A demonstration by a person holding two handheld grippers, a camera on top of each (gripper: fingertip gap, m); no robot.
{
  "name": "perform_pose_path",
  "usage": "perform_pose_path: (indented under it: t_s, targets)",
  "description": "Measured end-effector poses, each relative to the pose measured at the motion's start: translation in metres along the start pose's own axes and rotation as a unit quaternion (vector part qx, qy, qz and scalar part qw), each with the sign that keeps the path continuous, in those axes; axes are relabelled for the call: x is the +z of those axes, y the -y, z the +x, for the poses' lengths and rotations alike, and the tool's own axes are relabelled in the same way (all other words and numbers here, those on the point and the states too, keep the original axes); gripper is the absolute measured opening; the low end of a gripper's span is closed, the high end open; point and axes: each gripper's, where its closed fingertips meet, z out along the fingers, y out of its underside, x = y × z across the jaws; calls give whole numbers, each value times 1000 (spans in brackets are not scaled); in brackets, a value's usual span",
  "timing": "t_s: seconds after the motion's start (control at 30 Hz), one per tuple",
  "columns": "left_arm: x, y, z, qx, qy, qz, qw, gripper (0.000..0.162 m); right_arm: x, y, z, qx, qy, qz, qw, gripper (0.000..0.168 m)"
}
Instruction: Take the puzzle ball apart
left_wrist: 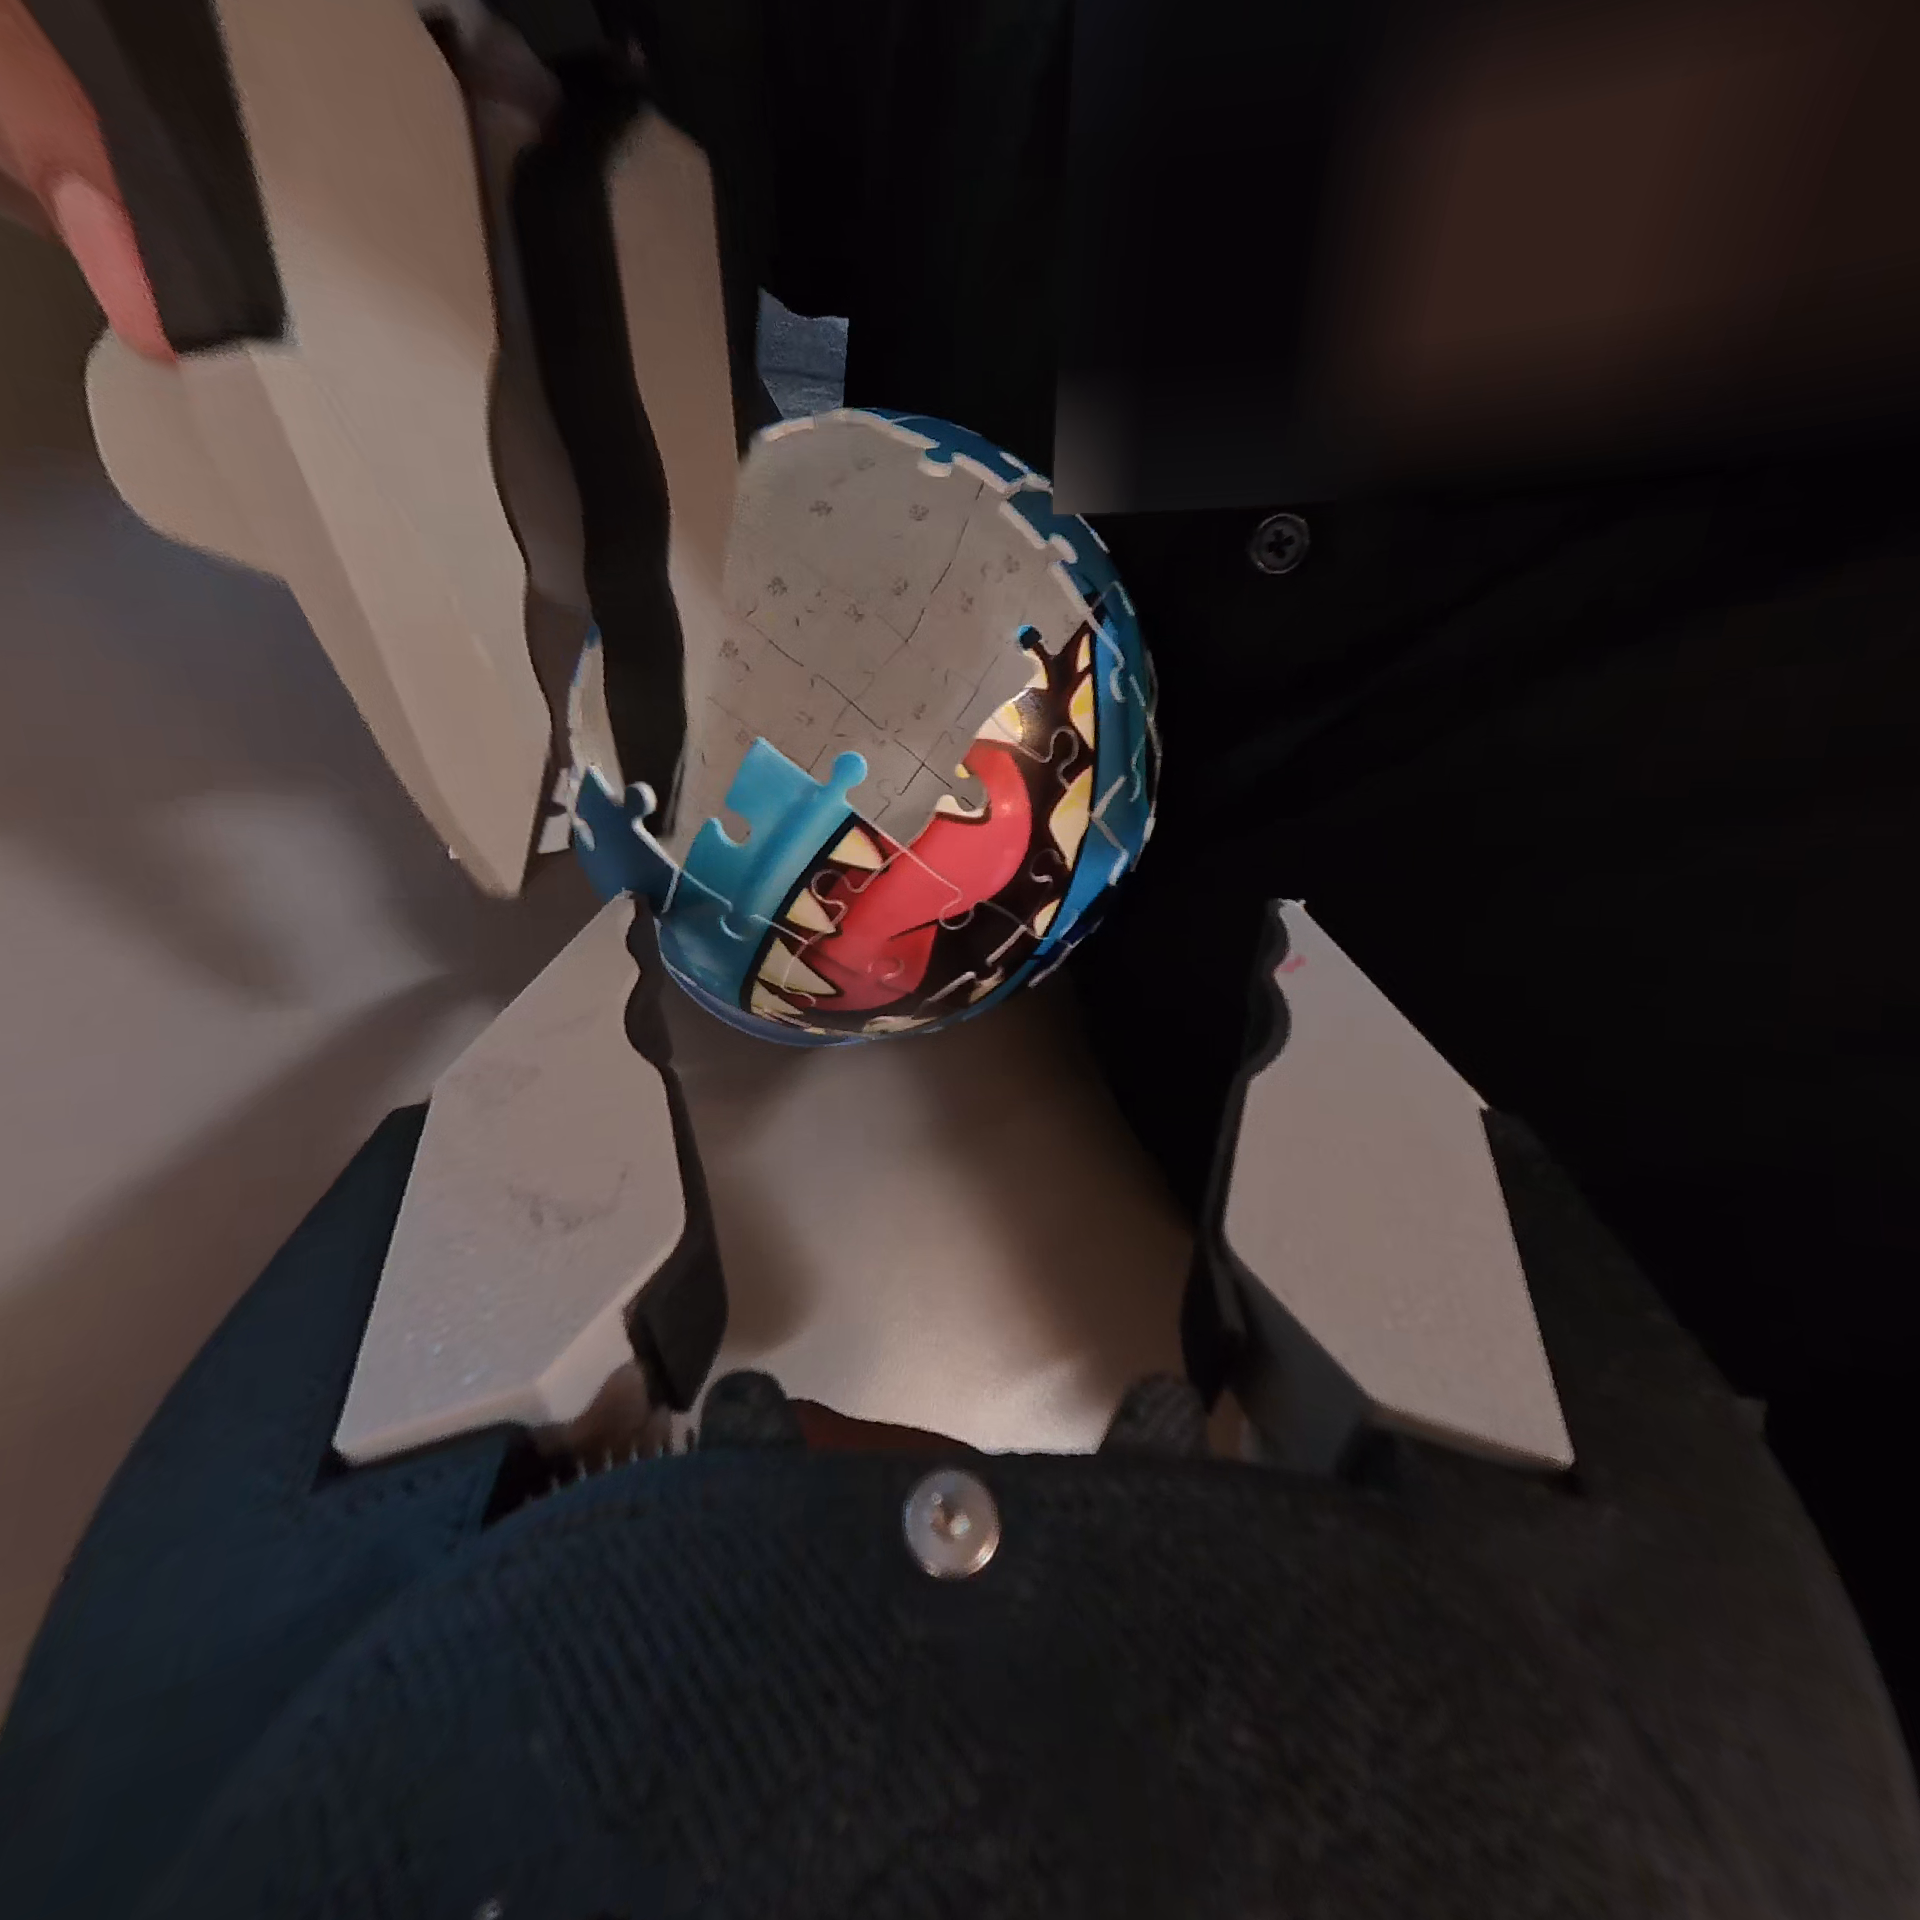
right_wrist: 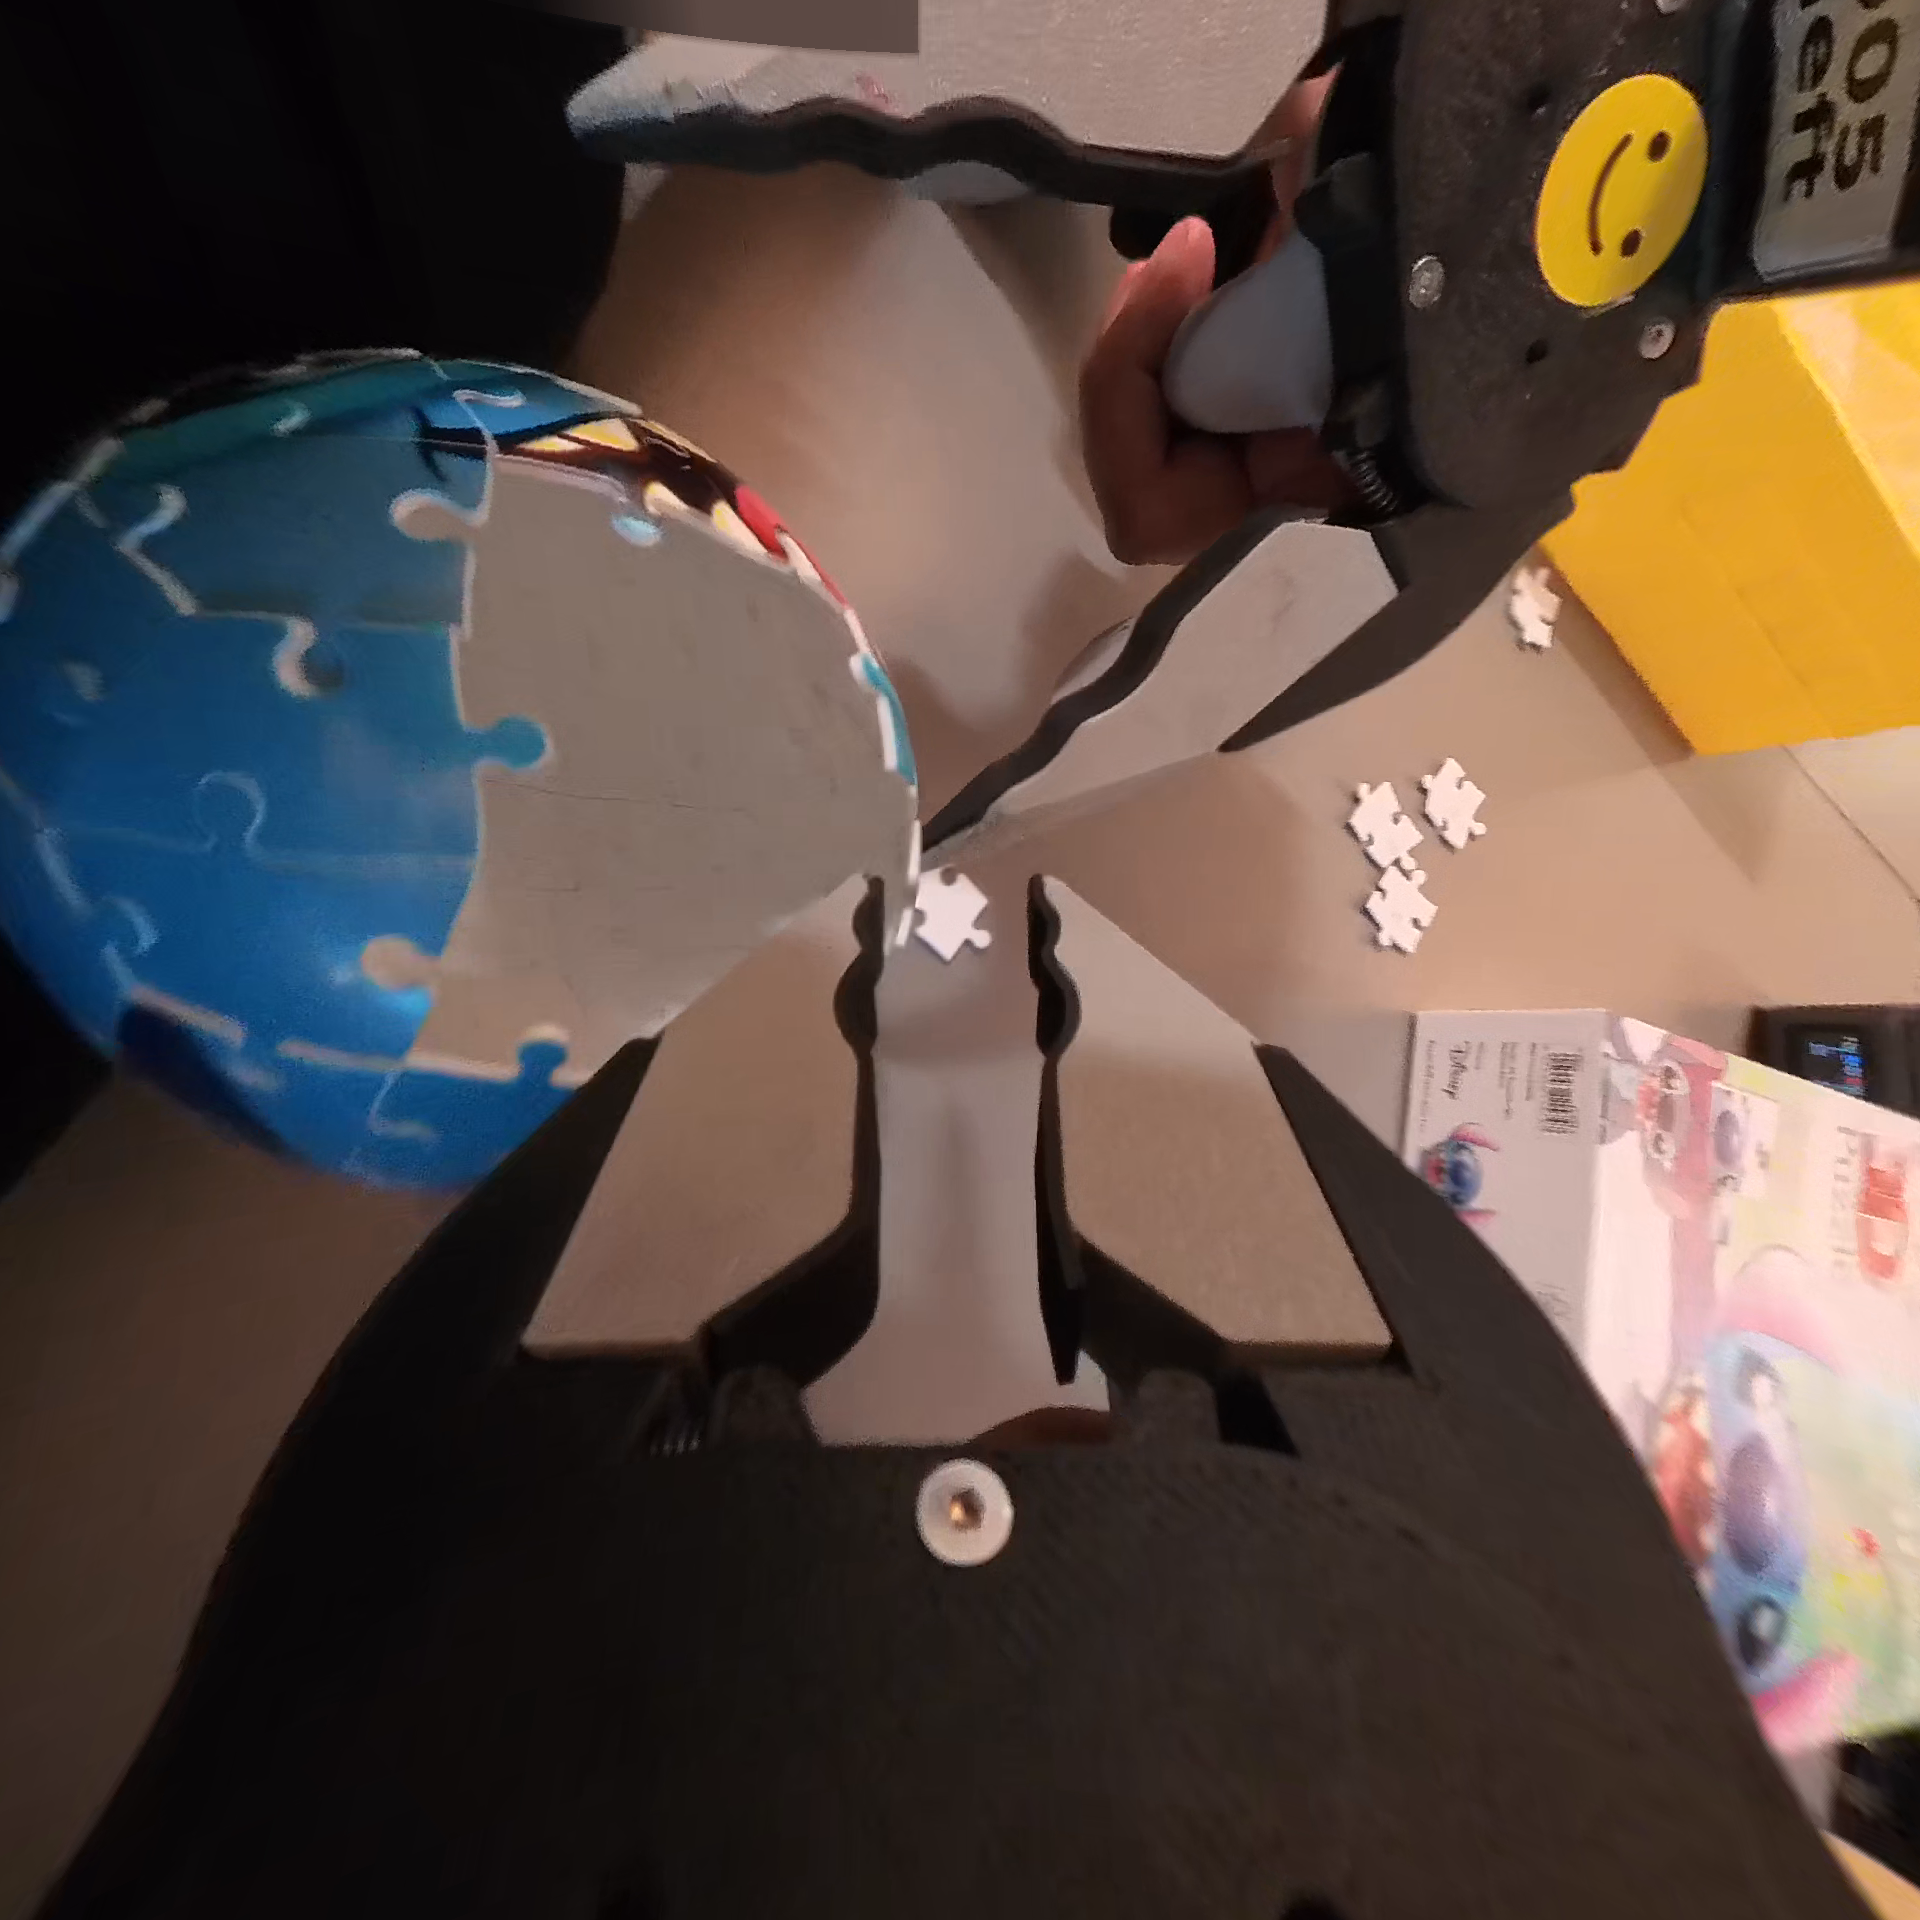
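The puzzle ball (left_wrist: 904,717) is a blue shell with a toothed red mouth, partly open so its white inside shows. In the right wrist view it (right_wrist: 260,779) is at the left, blurred. My left gripper (left_wrist: 956,914) is wide open around the ball's lower part, its left fingertip (left_wrist: 636,920) touching the rim. My right gripper (right_wrist: 956,894) has its jaws a narrow gap apart at the ball's rim, with a white puzzle piece (right_wrist: 951,920) between the tips, not pinched. In the left wrist view it (left_wrist: 597,821) straddles the shell's left edge. I cannot tell what bears the ball.
Three loose white pieces (right_wrist: 1397,842) lie on the beige table (right_wrist: 1195,935), another (right_wrist: 1532,608) next to a yellow box (right_wrist: 1766,520). A colourful puzzle box (right_wrist: 1714,1299) stands at the right. A hand (right_wrist: 1153,416) holds the left gripper. Dark clothing (left_wrist: 1507,883) is behind the ball.
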Motion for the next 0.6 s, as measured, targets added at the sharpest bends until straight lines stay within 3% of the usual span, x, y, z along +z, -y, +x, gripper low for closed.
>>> perform_pose_path:
  t_s: [0.17, 0.33, 0.53, 0.6]
  targets:
    - [0, 0, -1, -3, 0, 2, 1000, 109, -21, -8, 4, 108, 80, 75, 988, 26]
    - [-1, 0, -1, -4, -3, 4, 1000, 108, -12, -19, -5, 242, 226, 141, 933, 25]
    - [-3, 1, -3, -13, -12, 17, 1000, 105, -12, -18, -8, 303, 313, 190, 880, 29]
    - [-4, 2, -4, -16, -16, 20, 1000, 104, -6, -19, -12, 302, 322, 183, 879, 29]
